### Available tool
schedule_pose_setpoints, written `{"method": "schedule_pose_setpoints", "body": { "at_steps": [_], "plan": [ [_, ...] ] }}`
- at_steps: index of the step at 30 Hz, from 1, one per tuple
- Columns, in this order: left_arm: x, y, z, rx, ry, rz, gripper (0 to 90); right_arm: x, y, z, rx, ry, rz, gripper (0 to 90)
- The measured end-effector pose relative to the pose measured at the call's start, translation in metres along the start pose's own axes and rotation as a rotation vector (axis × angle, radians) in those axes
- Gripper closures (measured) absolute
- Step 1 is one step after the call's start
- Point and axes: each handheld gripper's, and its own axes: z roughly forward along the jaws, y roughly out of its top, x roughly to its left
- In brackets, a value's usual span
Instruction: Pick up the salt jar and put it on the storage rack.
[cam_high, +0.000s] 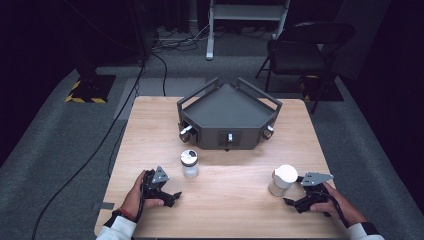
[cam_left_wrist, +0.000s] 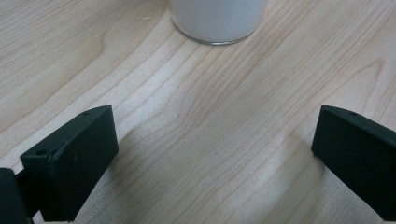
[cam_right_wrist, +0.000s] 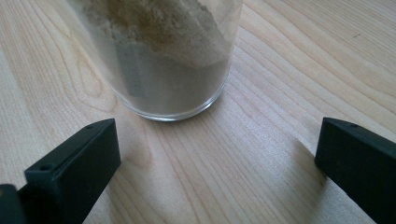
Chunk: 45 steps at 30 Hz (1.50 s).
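Now we see a wooden table (cam_high: 220, 200) with a dark tray (cam_high: 227, 107) at its far middle, three knobs showing along the tray's front faces. Our left gripper (cam_high: 172, 196) rests low on the table near its front left, held in the left hand (cam_high: 137, 192), and its jaws stand wide apart with nothing between them; in the left gripper view only bare wood lies between the two black jaws. Ahead of it, near but apart, stands a small jar (cam_high: 189, 163) with a pale lid, whose white base shows at the top of the left gripper view (cam_left_wrist: 217, 21). Our right gripper (cam_high: 292, 204) lies near the front right, held in the right hand (cam_high: 335, 205), and its jaws are likewise spread wide and grasp nothing. Just beside it stands a second jar (cam_high: 282, 180) with a white lid. In the right gripper view this clear jar (cam_right_wrist: 163, 56) holds a beige powder heaped unevenly, and it sits close ahead of the jaws, nearer the left one, touching neither. The two jars stand well apart on the table, both upright, in front of the tray.
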Motion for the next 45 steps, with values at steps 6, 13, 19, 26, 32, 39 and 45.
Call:
{"method": "schedule_pose_setpoints", "body": {
  "at_steps": [6, 13, 19, 26, 32, 39, 45],
  "plan": [
    [0.0, -0.0001, -0.0002, 0.0, 0.001, 0.0, 0.1, 0.0001, -0.0001, 0.0, 0.0, -0.001, 0.001, 0.0],
    [-0.0001, -0.0011, -0.001, 0.0, 0.005, -0.005, 0.0, 0.0002, -0.0001, 0.0, 0.0, -0.001, 0.001, 0.0],
    [-0.0004, -0.0011, -0.0011, 0.0, 0.006, -0.006, 0.1, 0.001, -0.0009, -0.0007, -0.001, -0.004, 0.003, 0.0],
    [-0.0001, -0.0009, -0.001, 0.0, 0.006, -0.006, 0.1, 0.0013, -0.0009, -0.0007, -0.001, -0.005, 0.005, 0.0],
    [-0.0004, -0.0007, -0.0013, 0.002, 0.009, -0.012, 0.0, 0.0013, -0.0009, -0.0008, -0.001, -0.005, 0.005, 0.0],
    [-0.0008, -0.0005, -0.0026, 0.004, 0.02, -0.025, 1.8, 0.0014, -0.0009, -0.0008, -0.001, -0.005, 0.005, 0.0],
    [-0.001, -0.0027, -0.0071, -0.033, 0.021, -0.037, 1.5, 0.0015, -0.001, -0.001, 0.0, -0.005, 0.006, 0.0]
  ]
}}
